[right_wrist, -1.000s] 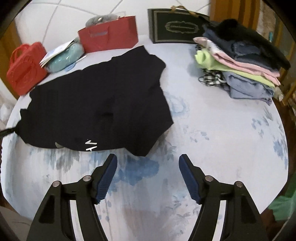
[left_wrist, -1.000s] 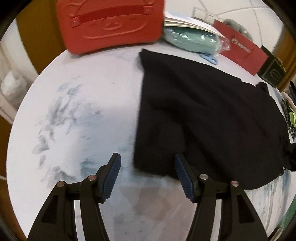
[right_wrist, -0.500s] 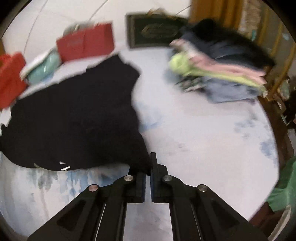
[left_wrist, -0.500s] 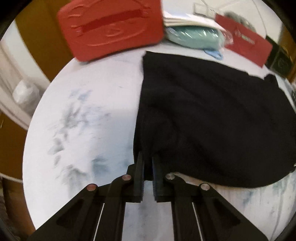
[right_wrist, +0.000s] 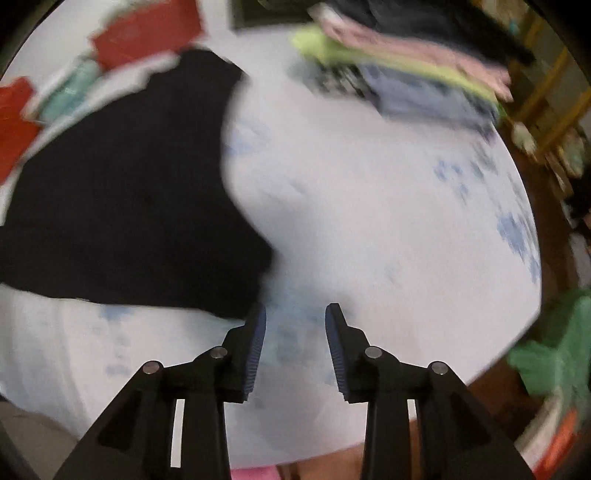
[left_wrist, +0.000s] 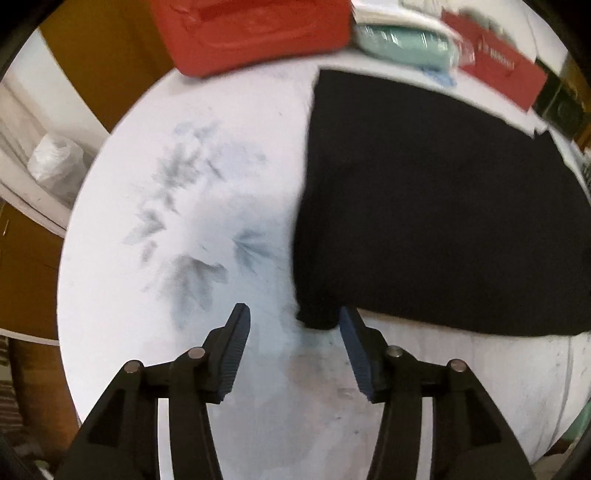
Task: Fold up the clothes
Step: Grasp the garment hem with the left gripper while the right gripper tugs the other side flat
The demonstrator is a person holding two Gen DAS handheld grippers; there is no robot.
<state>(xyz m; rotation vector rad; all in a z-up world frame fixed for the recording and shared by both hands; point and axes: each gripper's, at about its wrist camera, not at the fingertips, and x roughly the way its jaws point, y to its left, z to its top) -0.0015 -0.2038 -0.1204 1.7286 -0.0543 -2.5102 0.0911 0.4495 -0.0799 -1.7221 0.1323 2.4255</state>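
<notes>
A black garment (left_wrist: 424,206) lies spread on the round white table (left_wrist: 177,302), filling the right of the left wrist view. Its near corner rests just inside the right finger of my left gripper (left_wrist: 291,314), whose jaws are opening; the pads do not press on the cloth. In the right wrist view the same black garment (right_wrist: 122,206) fills the left side. Its near right corner ends beside the left finger of my right gripper (right_wrist: 295,308). That gripper's jaws are also opening, with only the table between them.
A red case (left_wrist: 255,33), a teal bundle (left_wrist: 406,40), a red paper bag (left_wrist: 502,70) and a dark box (left_wrist: 561,107) line the far edge. A pile of folded clothes (right_wrist: 417,74) sits at the back right. A green bag (right_wrist: 554,362) lies beyond the table's right edge.
Both grippers went from open to shut on the garment's near corners, then opened and let the corners go. Both views have shifted and are blurred by motion.
</notes>
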